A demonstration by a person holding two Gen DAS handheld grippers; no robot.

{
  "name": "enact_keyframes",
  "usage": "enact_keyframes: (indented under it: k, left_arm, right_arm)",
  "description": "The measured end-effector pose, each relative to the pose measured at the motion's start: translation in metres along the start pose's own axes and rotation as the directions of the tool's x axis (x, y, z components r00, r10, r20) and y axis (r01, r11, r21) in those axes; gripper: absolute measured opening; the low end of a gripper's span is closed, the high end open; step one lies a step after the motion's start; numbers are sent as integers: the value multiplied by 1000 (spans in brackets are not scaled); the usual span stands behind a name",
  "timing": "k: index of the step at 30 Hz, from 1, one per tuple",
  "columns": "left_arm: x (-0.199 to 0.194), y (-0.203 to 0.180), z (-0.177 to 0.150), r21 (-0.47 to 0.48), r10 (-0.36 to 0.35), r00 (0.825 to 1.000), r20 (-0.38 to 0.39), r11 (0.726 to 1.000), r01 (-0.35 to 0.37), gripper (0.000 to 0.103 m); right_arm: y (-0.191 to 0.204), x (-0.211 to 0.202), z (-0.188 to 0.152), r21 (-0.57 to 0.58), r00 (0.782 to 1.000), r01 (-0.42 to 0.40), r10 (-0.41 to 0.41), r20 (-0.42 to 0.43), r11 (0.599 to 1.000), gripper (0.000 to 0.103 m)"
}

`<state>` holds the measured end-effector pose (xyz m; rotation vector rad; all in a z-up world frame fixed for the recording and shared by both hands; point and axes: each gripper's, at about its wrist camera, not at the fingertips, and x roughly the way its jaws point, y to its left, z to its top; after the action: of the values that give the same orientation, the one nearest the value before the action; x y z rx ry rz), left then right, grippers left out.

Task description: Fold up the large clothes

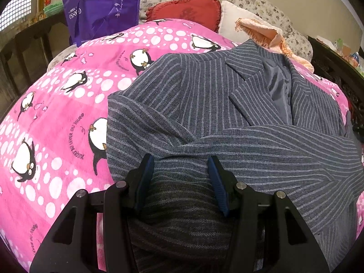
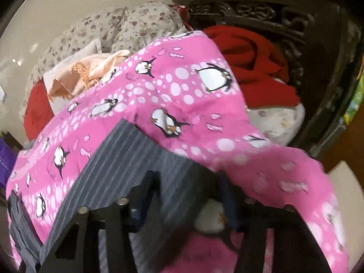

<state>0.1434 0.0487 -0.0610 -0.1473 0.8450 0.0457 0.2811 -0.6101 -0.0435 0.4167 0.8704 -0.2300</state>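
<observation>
At the far left your quilt [image 1: 56,104] lies bare, pink with penguins, and the jacket [image 1: 204,95] sits on its right half, collar away from you, lapels open on the lining, both sleeves crossed over the chest. Your left gripper [image 1: 180,170] hangs over the lower front of the jacket with its jaws about half apart; striped cloth bulges up between the fingers [image 1: 217,182], but from here you cannot tell whether the pads press it or merely straddle it. Further right, in the blurred right wrist view, your right gripper [image 2: 188,184] has a flat striped edge of the jacket [image 2: 127,159] running back between its jaws; the picture is too smeared to say whether that edge is pinched, and the quilt [image 2: 182,86] is rucked up just behind it. Expect the jacket to handle as a fairly heavy, lined wool cloth: soft enough to fold, yet stiff at the shoulders and lapels, with a slick lining (that layer may slide against the outer cloth). Take hold at seamed edges, the hem corners or the shoulder seams, not mid-panel, and catch both layers so that the crossed sleeves stay put. Watch that you do not pinch the quilt along with the hem.
</observation>
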Motion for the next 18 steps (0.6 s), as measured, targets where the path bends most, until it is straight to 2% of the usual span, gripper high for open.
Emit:
enact_keyframes:
  k: [1,2,3,4,8,13,16,18]
  left_arm:
    - [0,-1,0,3,5,1000,0,1000,-5,50]
    - [1,-1,0,4,6,1000,0,1000,-6,50]
    - [1,-1,0,4,8,1000,0,1000,-8,50]
    - [1,-1,0,5,8,1000,0,1000,-8,50]
    - [1,-1,0,4,8,1000,0,1000,-8,50]
    - [1,-1,0,7,10,1000,0,1000,-10,50]
    - [1,-1,1,8,6,1000,-5,1000,-6,50]
    - [-1,-1,3,12,2,1000,-15,1000,-2,50]
  right_arm:
    - [-1,1,1,12,1000,-27,27,5,1000,30]
    - [-4,-1,1,29,999,-48,48,25,998,17]
    - [-5,-6,0,42,997,-70,68,48,997,9]
    - [-6,-15,-2,49,994,-81,77,75,996,7]
    - [-3,-67,-6,34,984,-50,43,174,998,6]
    - [-19,-170,-23,90,958,-1,-25,287,996,6]
    - [-34,-226,-41,155,941,26,-76,328,988,6]
    - [-40,-245,-54,178,946,59,-113,305,982,6]
